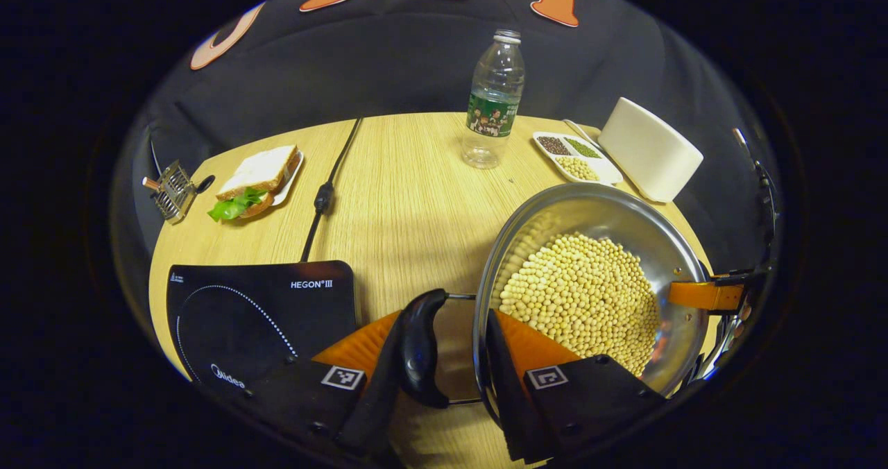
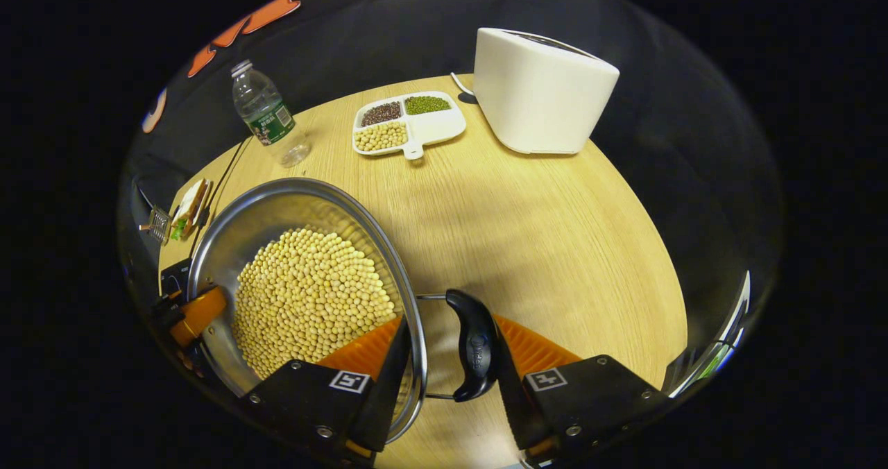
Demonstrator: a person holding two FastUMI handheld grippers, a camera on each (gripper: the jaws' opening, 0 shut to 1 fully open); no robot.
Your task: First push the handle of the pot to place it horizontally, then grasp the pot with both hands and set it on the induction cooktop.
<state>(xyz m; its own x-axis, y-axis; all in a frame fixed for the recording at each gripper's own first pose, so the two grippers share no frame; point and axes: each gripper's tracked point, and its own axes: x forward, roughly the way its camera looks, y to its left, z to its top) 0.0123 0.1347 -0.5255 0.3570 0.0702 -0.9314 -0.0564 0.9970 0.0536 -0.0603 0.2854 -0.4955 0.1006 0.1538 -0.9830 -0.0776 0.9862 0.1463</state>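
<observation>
**Pot gripped at both handles**

The pot [image 1: 590,282] of yellow beans [image 1: 579,299] stands on the table [image 1: 409,198], and everything else is placed from it. In the left gripper view the left gripper [image 1: 454,347] straddles the pot's near side: 1 finger sits inside the rim, the other outside the black handle [image 1: 420,347], so rim and handle are pinched between them. At the pot's far rim the right gripper [image 1: 707,294] reaches in.

In the right gripper view the right gripper [image 2: 444,354] holds the opposite side the same way, 1 finger inside the pot [image 2: 305,282] against the rim, 1 outside its black handle [image 2: 475,351], both pressing on it. The left gripper [image 2: 198,313] shows at the far rim.

The cooktop [image 1: 260,316] lies just left of the pot in the left gripper view, the pot not on it. Beyond the pot stand a bottle [image 1: 494,101], a 3-part dish [image 1: 576,157] of beans and a white toaster [image 1: 649,150]. Well left of the pot lie a sandwich [image 1: 257,181] and a small wire rack [image 1: 172,190].
</observation>
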